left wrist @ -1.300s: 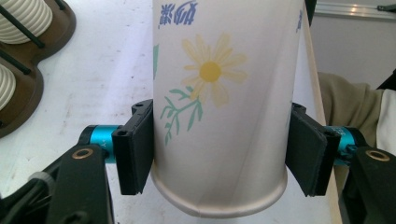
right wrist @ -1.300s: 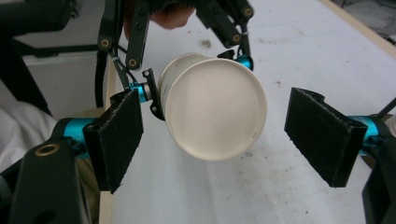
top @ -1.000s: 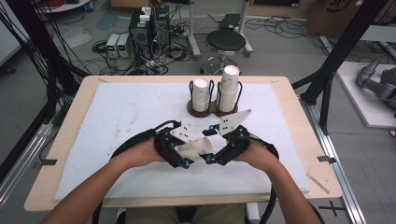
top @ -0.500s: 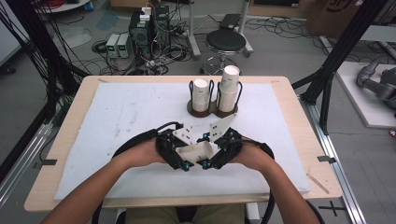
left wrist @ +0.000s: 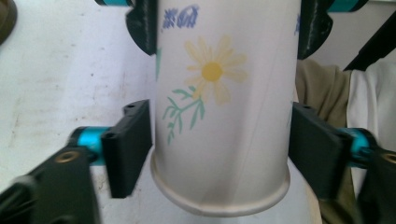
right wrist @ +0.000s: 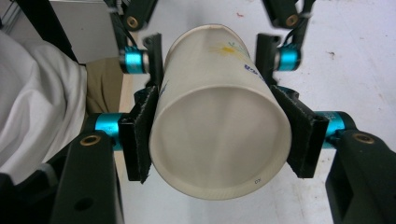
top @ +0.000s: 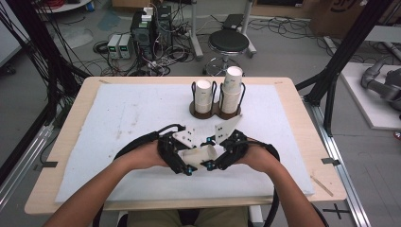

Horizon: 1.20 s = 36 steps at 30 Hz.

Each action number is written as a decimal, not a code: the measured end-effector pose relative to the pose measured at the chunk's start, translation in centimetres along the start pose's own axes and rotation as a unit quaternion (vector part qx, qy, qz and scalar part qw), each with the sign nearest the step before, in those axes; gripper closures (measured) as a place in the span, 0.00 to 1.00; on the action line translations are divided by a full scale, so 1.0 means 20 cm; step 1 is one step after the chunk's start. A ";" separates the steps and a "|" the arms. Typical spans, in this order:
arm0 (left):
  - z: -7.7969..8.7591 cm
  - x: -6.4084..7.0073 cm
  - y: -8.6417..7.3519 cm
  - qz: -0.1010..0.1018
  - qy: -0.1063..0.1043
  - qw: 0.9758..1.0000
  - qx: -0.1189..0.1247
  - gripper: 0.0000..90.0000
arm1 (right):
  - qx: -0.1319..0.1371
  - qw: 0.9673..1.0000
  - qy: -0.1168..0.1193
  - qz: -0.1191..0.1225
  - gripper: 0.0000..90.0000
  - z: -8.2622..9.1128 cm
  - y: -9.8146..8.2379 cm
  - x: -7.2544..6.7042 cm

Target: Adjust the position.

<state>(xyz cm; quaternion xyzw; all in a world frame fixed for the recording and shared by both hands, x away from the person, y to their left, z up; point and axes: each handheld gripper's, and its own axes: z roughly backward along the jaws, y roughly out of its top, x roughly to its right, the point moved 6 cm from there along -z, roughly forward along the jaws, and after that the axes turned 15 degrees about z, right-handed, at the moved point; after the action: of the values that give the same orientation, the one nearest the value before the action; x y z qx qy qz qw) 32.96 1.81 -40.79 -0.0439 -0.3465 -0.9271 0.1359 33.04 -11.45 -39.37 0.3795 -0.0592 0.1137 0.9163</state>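
hand-held gripper, right [top: 213,164]: jaws have just been closing and now pinch the base end of a paper cup [top: 200,155]; in the right gripper view its pads press both sides of the cup [right wrist: 219,140] near the flat bottom. hand-held gripper, left [top: 185,166]: jaws have just been opening; in the left gripper view its pads stand beside the rim end of the cup [left wrist: 224,116], left pad about touching, right pad with a sliver of gap, so no real squeeze. cup lies on its side in the air between the two grippers, low over the white mat [top: 118,118] of the worktop [top: 302,123], near the person's edge. flower print faces up.

step in hand, by my reading: a hand-over, left to right, nearly done. farther back, a two-ring holder [top: 215,111] carries cup stacks [top: 231,90].

next move likely calls for the left jaws to clear the rim fully before the right hand carries the cup off; a thin paper wall dents easily, so a light grip.
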 end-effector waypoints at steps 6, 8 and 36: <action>0.03 0.00 0.01 -0.004 -0.001 1.000 0.020 0.25 | -0.022 1.000 0.005 -0.001 0.42 -0.01 -0.04 -0.01; 0.04 -0.01 0.01 0.000 -0.001 0.999 0.032 0.24 | -0.023 1.000 0.001 -0.004 0.42 0.00 -0.06 -0.01; 0.09 -0.03 -0.10 0.069 -0.040 0.971 0.227 0.21 | 0.128 0.987 -0.062 -0.074 0.42 0.12 -0.21 -0.06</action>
<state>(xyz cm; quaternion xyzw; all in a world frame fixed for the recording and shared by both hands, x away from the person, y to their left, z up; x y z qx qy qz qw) 32.98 4.62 -40.72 -0.0730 -0.5489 -0.8102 0.1922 32.83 -16.24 -40.73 0.5033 -0.0724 0.0288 0.8606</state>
